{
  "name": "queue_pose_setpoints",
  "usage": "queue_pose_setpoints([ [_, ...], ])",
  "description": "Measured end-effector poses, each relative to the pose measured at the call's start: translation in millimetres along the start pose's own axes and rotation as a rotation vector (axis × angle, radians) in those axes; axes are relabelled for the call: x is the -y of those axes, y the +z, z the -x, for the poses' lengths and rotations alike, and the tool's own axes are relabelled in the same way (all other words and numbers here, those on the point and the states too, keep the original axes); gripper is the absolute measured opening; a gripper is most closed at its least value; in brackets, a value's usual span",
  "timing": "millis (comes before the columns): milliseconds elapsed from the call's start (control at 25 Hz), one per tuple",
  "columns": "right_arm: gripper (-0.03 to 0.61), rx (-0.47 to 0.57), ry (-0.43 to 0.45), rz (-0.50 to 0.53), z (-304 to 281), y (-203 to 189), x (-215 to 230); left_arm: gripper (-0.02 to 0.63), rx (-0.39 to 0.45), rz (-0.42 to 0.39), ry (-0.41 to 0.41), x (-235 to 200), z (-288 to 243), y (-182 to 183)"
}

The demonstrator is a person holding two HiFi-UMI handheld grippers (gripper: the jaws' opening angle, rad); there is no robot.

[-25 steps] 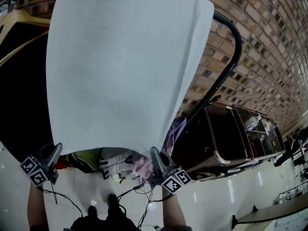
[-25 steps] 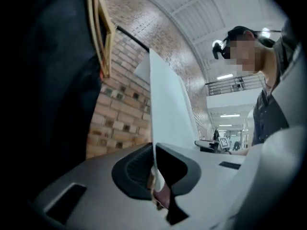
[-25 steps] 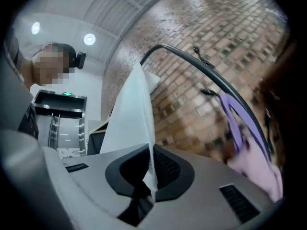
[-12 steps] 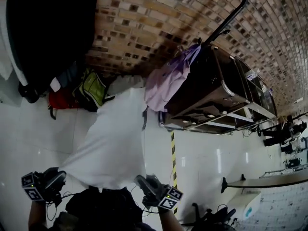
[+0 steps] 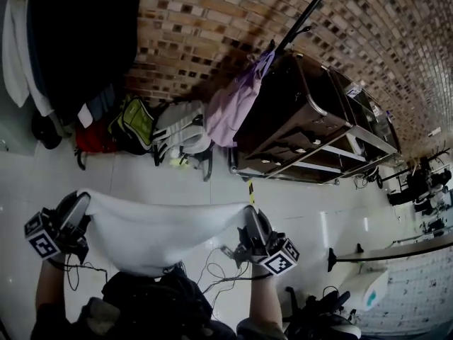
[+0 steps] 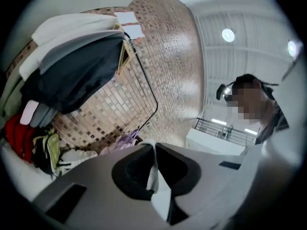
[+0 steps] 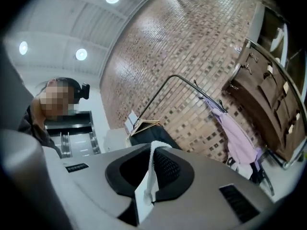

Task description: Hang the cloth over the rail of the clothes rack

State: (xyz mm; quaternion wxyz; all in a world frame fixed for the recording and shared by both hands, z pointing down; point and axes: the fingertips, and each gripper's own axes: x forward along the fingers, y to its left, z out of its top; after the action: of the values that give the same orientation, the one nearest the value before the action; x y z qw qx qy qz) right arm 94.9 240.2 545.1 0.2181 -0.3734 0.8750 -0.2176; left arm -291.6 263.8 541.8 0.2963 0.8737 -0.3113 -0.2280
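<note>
A white cloth (image 5: 166,229) sags in a wide band between my two grippers, low in the head view and above the pale floor. My left gripper (image 5: 78,207) is shut on its left end, and a strip of cloth (image 6: 154,171) shows pinched between the jaws. My right gripper (image 5: 249,222) is shut on the right end, where the cloth edge (image 7: 151,171) stands up between the pads. The black rail of the clothes rack (image 5: 301,27) runs up at the top right, well away from the cloth. It also shows as a thin black rail (image 6: 146,80) and a rail (image 7: 177,78) in the gripper views.
Dark and white garments (image 5: 78,41) hang on hangers at the top left. A purple garment (image 5: 237,98) hangs at the rail's lower end beside a brown cabinet (image 5: 311,112). A green bag (image 5: 131,122) and a red bag (image 5: 92,137) lie against the brick wall. Cables trail under my arms.
A second ago the cloth filled the upper view beside the rail. It has come down and away from the rack, and it now hangs stretched sideways between both grippers, which keep their hold.
</note>
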Motion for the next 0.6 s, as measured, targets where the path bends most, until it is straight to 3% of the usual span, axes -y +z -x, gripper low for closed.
queue_pose_setpoints([
  [80,0.041,0.015,0.003,0.123,-11,32,-5,0.046,0.008,-0.116,-0.004,12,-25,20],
  [160,0.041,0.054,-0.014,0.322,-18,69,-21,0.046,0.02,-0.31,0.021,32,-48,41],
  [240,0.041,0.109,-0.082,0.479,-15,95,-32,0.046,0.04,-0.528,0.113,48,-64,49],
  [280,0.041,0.138,-0.121,0.511,-11,103,-34,0.046,0.058,-0.598,0.167,53,-70,47],
  [440,0.041,0.214,-0.266,0.553,4,116,-33,0.046,0.088,-0.669,0.352,49,-93,26],
  [600,0.041,0.241,-0.313,0.599,12,120,-32,0.046,0.093,-0.673,0.436,42,-101,15],
])
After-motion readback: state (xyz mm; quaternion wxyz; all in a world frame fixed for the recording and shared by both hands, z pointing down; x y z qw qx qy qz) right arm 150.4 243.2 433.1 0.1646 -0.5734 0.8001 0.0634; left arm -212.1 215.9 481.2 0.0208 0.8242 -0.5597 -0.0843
